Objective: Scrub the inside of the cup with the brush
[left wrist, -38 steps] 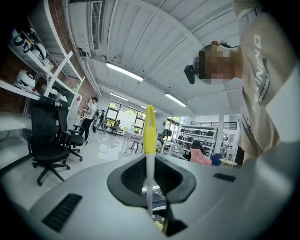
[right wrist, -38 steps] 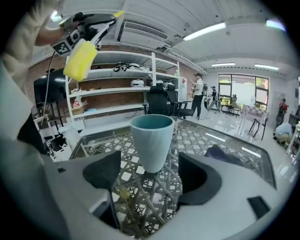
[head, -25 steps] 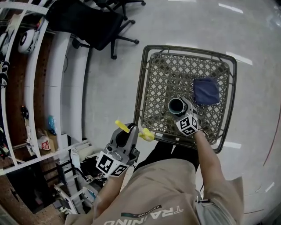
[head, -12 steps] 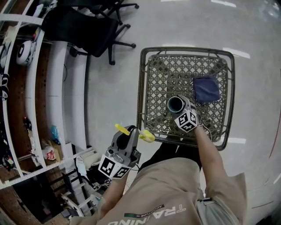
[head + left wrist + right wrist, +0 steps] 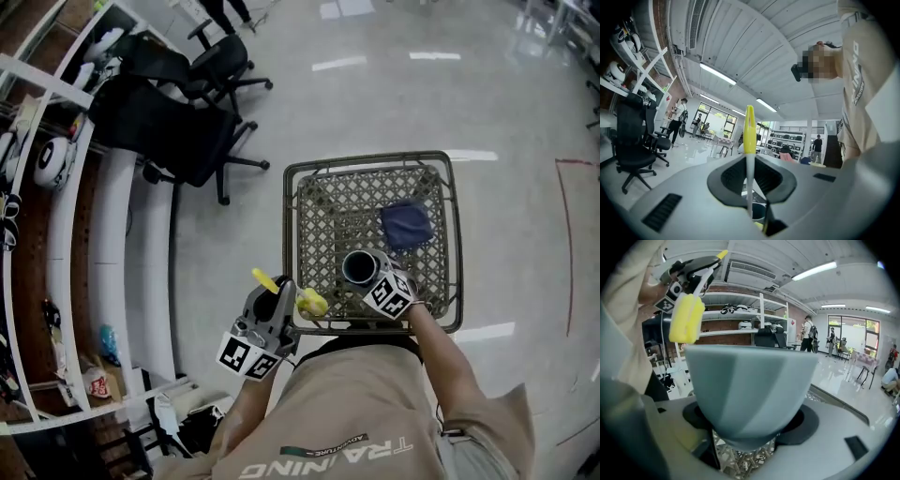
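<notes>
Gripping the cup (image 5: pixel 359 267) by its pale wall, the right gripper (image 5: pixel 372 274) has its jaws clamped on it and holds it upright, mouth up, over the near part of the lattice-topped table (image 5: pixel 302 184). Whether the cup touches the lattice cannot be told. Its inside looks dark, and no contents can be made out. The left gripper (image 5: pixel 281 295) is clenched on the thin handle of the yellow brush (image 5: pixel 312 302). The brush lies crosswise, its sponge head turned toward the cup but apart from it, just beside the table's near left corner. A blue cloth (image 5: pixel 406 225) lies on the table just beyond the cup. Shiny floor (image 5: pixel 506 112) lies open past the table's far and right edges. Office chairs (image 5: pixel 183 131) stand off to the left beside the shelves (image 5: pixel 56 178).
</notes>
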